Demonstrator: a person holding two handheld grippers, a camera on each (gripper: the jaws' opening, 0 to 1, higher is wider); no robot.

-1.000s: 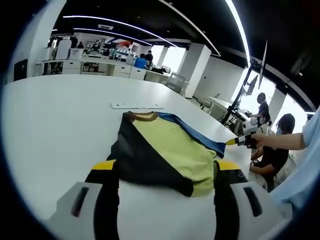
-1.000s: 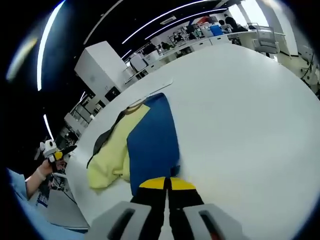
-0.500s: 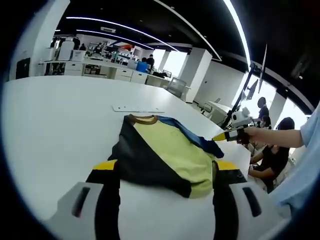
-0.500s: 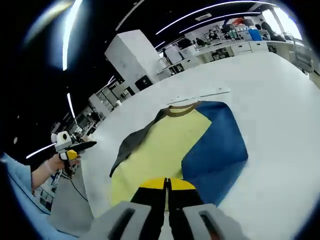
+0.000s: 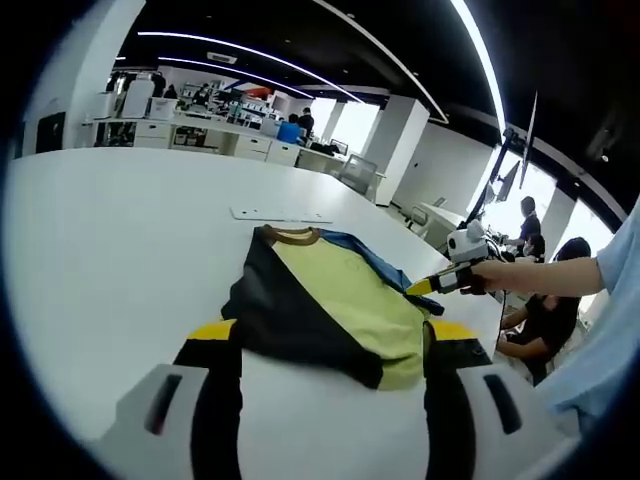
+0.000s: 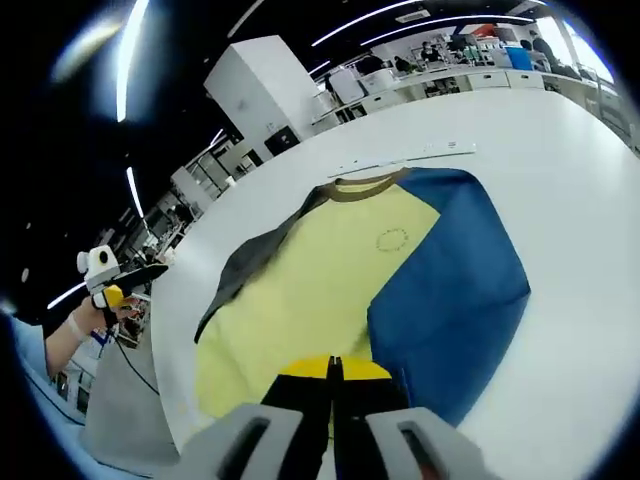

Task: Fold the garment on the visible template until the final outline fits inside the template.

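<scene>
A garment [image 5: 330, 310] with a yellow front, black left side, blue right side and brown collar lies flat on the white table [image 5: 100, 230]. My left gripper [image 5: 332, 332] hovers open at its near hem, one jaw on each side. The right gripper [image 5: 418, 289], held by a hand, comes in from the right and its tip meets the blue edge. In the right gripper view the right gripper [image 6: 335, 368] is shut, seemingly pinching the blue side [image 6: 450, 290] where it meets the yellow [image 6: 320, 270]. The left gripper [image 6: 150, 272] shows far left. A thin white strip [image 5: 280, 214] lies beyond the collar.
The table's right edge runs close behind the right gripper, with seated people [image 5: 545, 320] just past it. Desks and cabinets [image 5: 200, 135] stand far behind. Bare white tabletop [image 6: 580, 150] spreads to the garment's left and beyond the white strip [image 6: 400, 160].
The right gripper has moved inward from the table's edge over the garment, and the blue side has come with it toward the yellow middle. The left gripper has stayed open in place.
</scene>
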